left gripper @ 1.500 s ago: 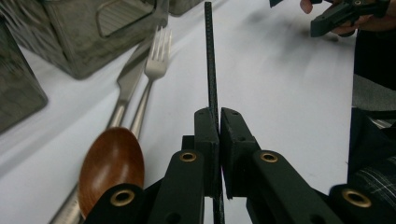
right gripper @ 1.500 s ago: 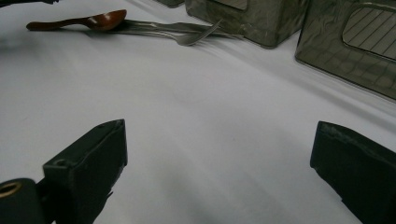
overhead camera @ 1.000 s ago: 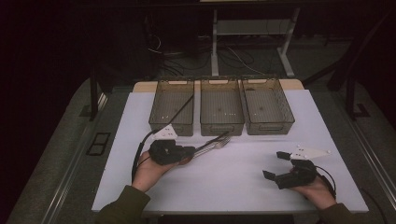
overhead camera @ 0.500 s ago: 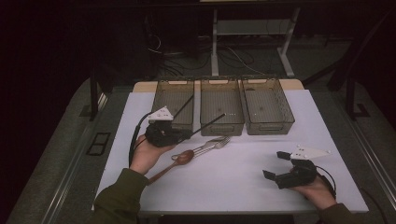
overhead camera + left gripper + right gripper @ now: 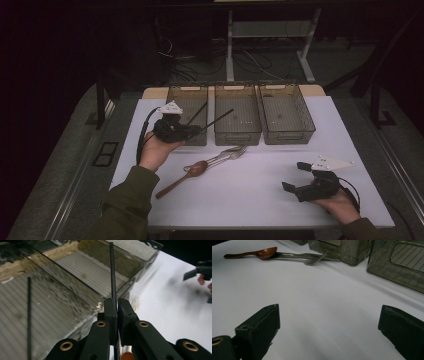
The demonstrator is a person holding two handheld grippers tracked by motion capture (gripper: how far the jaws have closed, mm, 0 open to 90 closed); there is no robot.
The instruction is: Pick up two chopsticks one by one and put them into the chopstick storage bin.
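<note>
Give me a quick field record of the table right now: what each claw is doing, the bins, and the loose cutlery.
left claw: shut on a black chopstick, raised over the left bin
second chopstick: lying in the left bin
right claw: open, holding nothing, low over the white table
bins: three clear bins in a row; middle bin and right bin look empty
loose cutlery: wooden spoon, metal fork, lying together in front of the bins

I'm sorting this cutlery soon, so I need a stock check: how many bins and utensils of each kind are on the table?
Bins: 3
Black chopsticks: 2
Wooden spoon: 1
Metal cutlery: apparently 2, one a fork
Total: 8
</note>
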